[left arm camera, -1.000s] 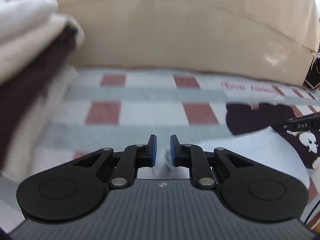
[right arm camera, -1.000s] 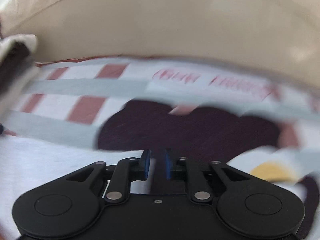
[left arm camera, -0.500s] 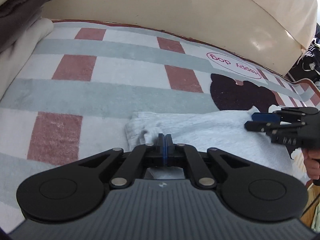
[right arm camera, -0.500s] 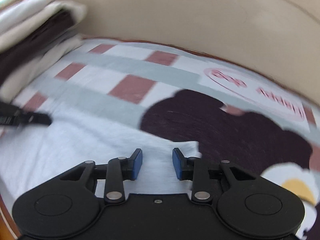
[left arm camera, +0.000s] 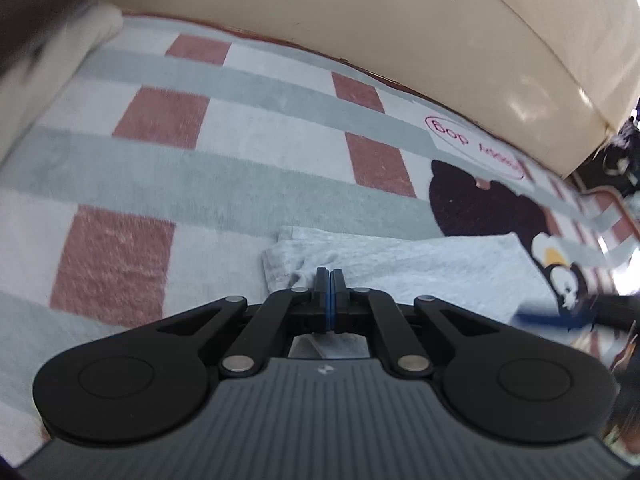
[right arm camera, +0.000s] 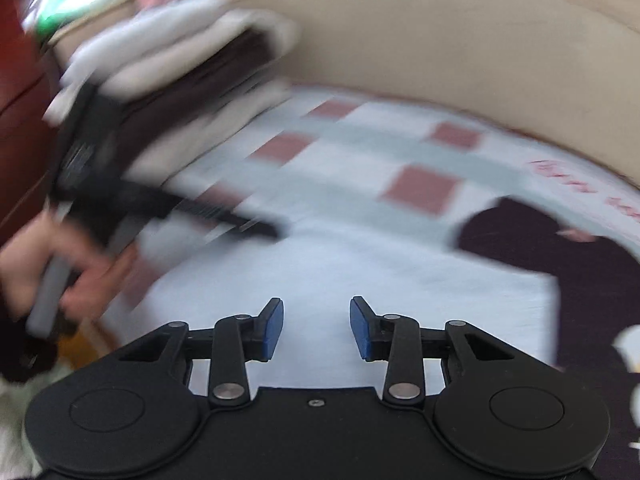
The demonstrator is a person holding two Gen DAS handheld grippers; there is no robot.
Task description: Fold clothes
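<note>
A pale grey garment [left arm camera: 420, 268] lies flat on a checked blanket [left arm camera: 240, 168]. My left gripper [left arm camera: 330, 280] is shut on the garment's bunched left corner, and cloth shows under its linkage. In the right wrist view the same garment [right arm camera: 360, 272] spreads below my right gripper [right arm camera: 316, 328]. Its jaws are opening, with a wide gap between the blue pads and nothing pinched. The left gripper [right arm camera: 272, 232] shows there as a blurred dark bar held by a hand [right arm camera: 60, 272]. The right gripper [left arm camera: 532, 318] is a blue and black blur at the garment's right end.
A stack of folded clothes [right arm camera: 180, 64], white and dark brown, sits at the blanket's left end. A cream cushioned back [left arm camera: 360, 20] runs along the far side. The blanket carries a dark bear print [left arm camera: 480, 208] by the garment's right end.
The left gripper closed on the garment's corner and sank closer to the blanket. The right gripper's jaws spread apart, and its view swung left from the dark bear print to over the garment.
</note>
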